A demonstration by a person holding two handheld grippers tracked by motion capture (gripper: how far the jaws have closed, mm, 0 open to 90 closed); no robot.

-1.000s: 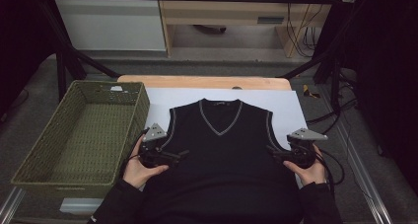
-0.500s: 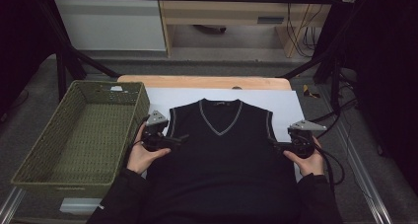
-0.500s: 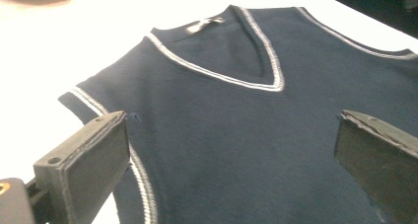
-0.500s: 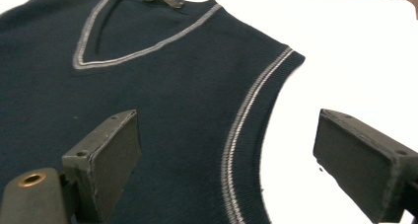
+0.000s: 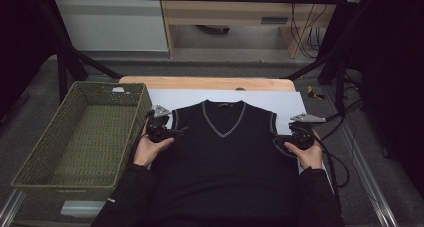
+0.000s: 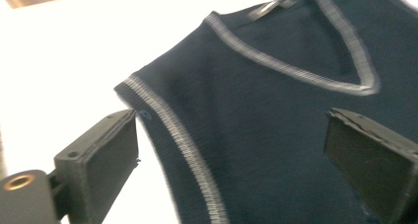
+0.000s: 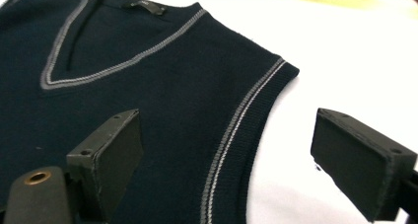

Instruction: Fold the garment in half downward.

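A dark sleeveless V-neck vest [image 5: 225, 152] with grey trim lies flat on a white sheet [image 5: 282, 103]. My left gripper [image 5: 176, 132] hovers at the vest's left armhole, open. In the left gripper view the grey-trimmed armhole edge [image 6: 172, 130] runs between the jaws of the left gripper [image 6: 231, 150], which have just been closing a little; the pads do not press on it. My right gripper [image 5: 278, 138] is at the right armhole, open. The right gripper view shows the armhole trim [image 7: 231, 135] between the wide-set jaws of the right gripper [image 7: 226, 160], with cloth untouched.
A woven green basket [image 5: 131, 103] stands left of the vest, close to my left hand. The wooden table edge [image 5: 210, 83] lies beyond the sheet. Cables [image 5: 340, 162] trail at the right. Black frame bars [image 5: 65, 77] stand at the back.
Both hands have slid away from the person along the vest's sides, from mid-body up to the armholes. The vest has not shifted.
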